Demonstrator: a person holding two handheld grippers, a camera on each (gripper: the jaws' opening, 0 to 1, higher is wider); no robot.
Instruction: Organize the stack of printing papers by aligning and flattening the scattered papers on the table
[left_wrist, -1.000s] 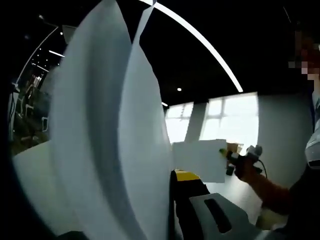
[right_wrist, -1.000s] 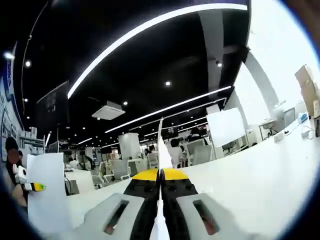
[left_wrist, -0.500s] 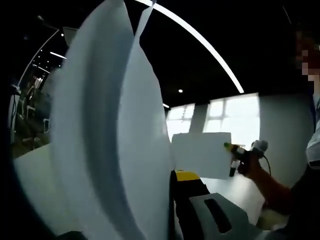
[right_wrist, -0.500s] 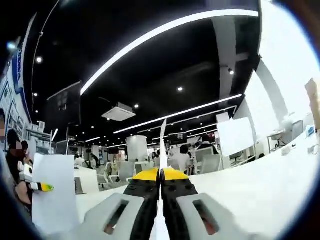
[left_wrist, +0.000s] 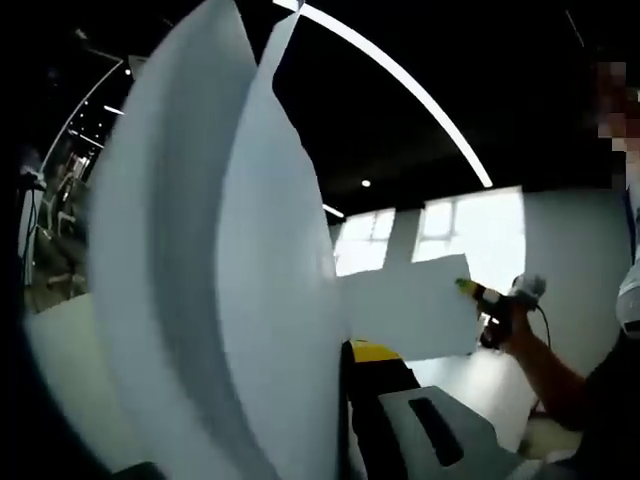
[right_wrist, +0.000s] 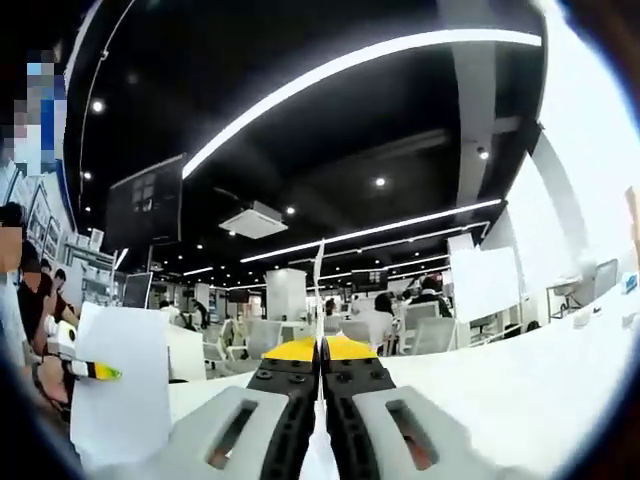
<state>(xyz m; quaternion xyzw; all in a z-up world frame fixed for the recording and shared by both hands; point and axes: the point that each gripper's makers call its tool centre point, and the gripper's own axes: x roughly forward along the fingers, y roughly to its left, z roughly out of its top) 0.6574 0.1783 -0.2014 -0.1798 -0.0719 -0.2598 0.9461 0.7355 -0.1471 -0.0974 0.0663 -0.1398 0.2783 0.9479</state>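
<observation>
White printing papers (left_wrist: 230, 290) bow upward close to the left gripper view's lens, with my left gripper (left_wrist: 342, 352) shut on their lower edge; its left jaw is hidden behind them. At the right of that view a hand holds my right gripper (left_wrist: 478, 293), shut on a flat sheet (left_wrist: 405, 320). In the right gripper view my right gripper (right_wrist: 320, 346) is shut on that sheet (right_wrist: 319, 290), seen edge-on as a thin upright line. My left gripper (right_wrist: 92, 370) shows at the left, shut on its papers (right_wrist: 122, 395). Both bundles are held up in the air.
A white table (right_wrist: 520, 390) runs below and to the right. Behind it stand desks, chairs, seated people (right_wrist: 380, 318) and a whiteboard (right_wrist: 485, 283). The person's arm (left_wrist: 555, 375) reaches in from the right. Bright windows (left_wrist: 470, 225) lie beyond.
In the left gripper view, the right gripper and its sheet have drifted slightly up and to the right. Both cameras have tilted a little. Both grips are unchanged.
</observation>
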